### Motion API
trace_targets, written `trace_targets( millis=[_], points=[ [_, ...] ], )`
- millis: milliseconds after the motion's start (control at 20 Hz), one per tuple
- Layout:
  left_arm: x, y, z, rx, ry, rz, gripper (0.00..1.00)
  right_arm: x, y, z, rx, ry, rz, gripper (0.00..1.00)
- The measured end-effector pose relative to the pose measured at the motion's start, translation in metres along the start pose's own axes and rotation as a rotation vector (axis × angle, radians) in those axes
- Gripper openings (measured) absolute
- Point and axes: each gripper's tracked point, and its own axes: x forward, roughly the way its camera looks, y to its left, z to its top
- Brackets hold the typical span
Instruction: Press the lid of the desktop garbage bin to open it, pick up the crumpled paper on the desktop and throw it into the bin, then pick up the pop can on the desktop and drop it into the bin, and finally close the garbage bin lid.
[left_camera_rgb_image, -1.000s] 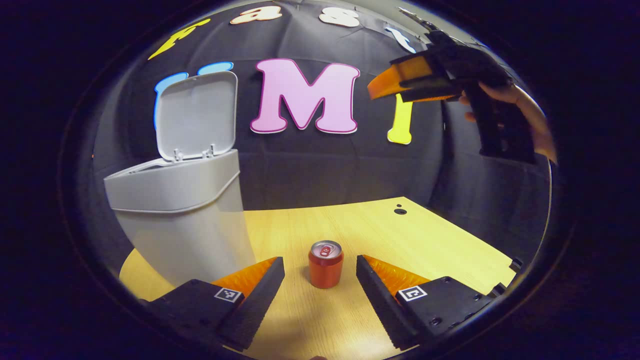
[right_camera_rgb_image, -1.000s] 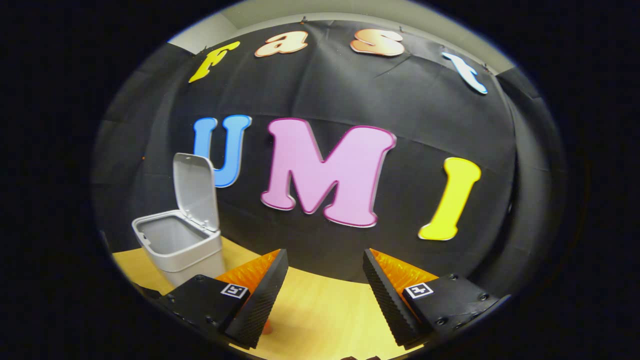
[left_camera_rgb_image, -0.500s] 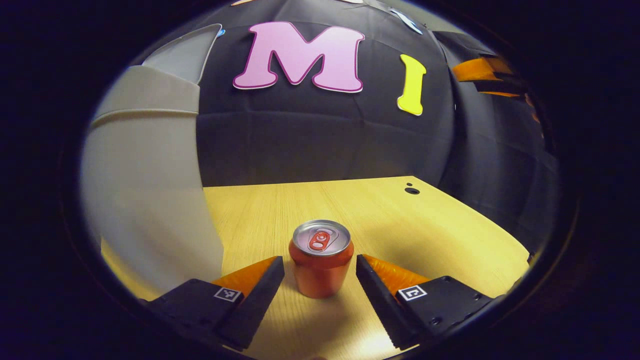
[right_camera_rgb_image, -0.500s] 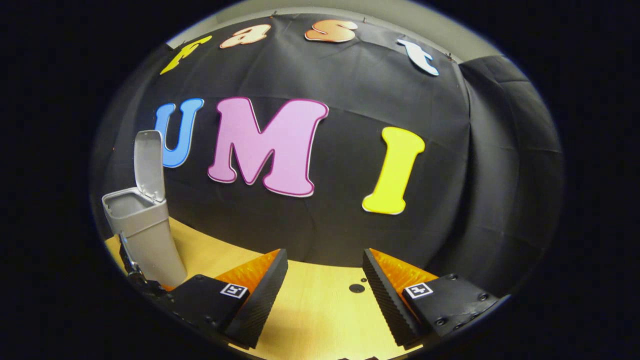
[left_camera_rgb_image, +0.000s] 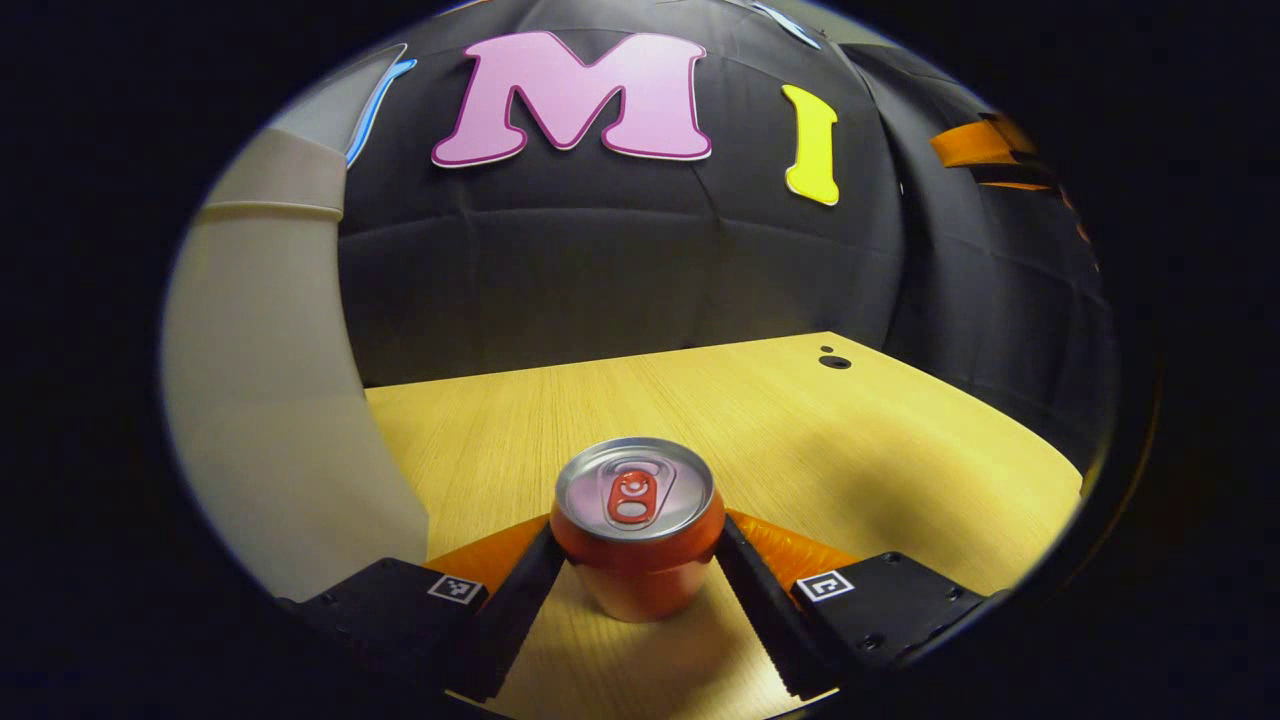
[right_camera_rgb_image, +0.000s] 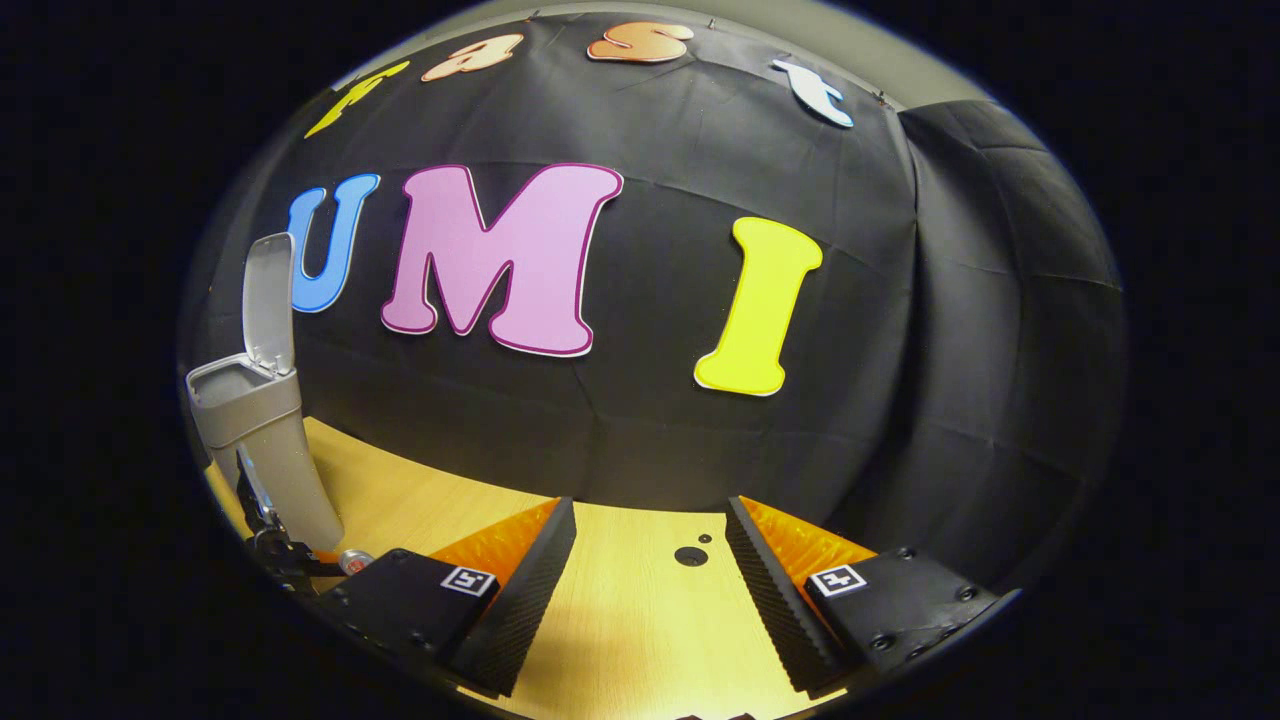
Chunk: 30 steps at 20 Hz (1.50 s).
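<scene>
A red pop can (left_camera_rgb_image: 636, 525) with a silver top stands upright on the wooden table (left_camera_rgb_image: 800, 430). My left gripper (left_camera_rgb_image: 637, 532) is open, and its fingers flank the can closely on both sides. The grey bin (left_camera_rgb_image: 270, 400) rises close on the left, its lid (left_camera_rgb_image: 345, 95) standing up. In the right gripper view the bin (right_camera_rgb_image: 250, 440) stands far left with its lid (right_camera_rgb_image: 265, 300) upright, and a bit of the can (right_camera_rgb_image: 355, 560) shows beside its foot. My right gripper (right_camera_rgb_image: 650, 520) is open and empty above the table. It also shows at the upper right of the left gripper view (left_camera_rgb_image: 985, 150).
A small round hole (left_camera_rgb_image: 833, 361) sits near the table's far right corner, also in the right gripper view (right_camera_rgb_image: 690, 555). The booth's black cloth wall stands just behind the table's far edge. Bare wood (right_camera_rgb_image: 620, 620) lies under the right gripper.
My left gripper has come forward and down until the can sits between its fingers. The right gripper has swung right, away from the bin, and stayed open.
</scene>
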Motion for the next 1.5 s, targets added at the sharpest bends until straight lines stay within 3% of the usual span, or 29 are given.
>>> trace_targets(
  millis=[100, 300, 700, 950, 1200, 1500],
  points=[
    [-0.002, -0.001, 0.004, 0.012, 0.000, 0.002, 0.88, -0.001, -0.001, 0.000, -0.014, -0.005, -0.007, 0.98],
    [-0.025, -0.007, 0.038, 0.028, -0.034, -0.012, 0.88, -0.006, -0.002, 0.003, -0.017, -0.002, -0.018, 0.97],
    [-0.110, -0.024, 0.170, 0.030, -0.185, -0.047, 0.87, -0.025, -0.009, 0.040, -0.009, -0.057, -0.051, 0.97],
    [-0.158, 0.004, 0.258, 0.048, -0.303, -0.004, 0.87, -0.037, -0.006, 0.071, -0.028, -0.098, -0.040, 0.97],
    [-0.189, 0.078, 0.312, 0.071, -0.394, 0.136, 0.87, -0.046, 0.005, 0.095, -0.026, -0.139, -0.016, 0.97],
    [-0.206, 0.183, 0.294, 0.080, -0.399, 0.350, 0.87, -0.049, 0.024, 0.101, 0.005, -0.145, 0.031, 0.97]
  ],
)
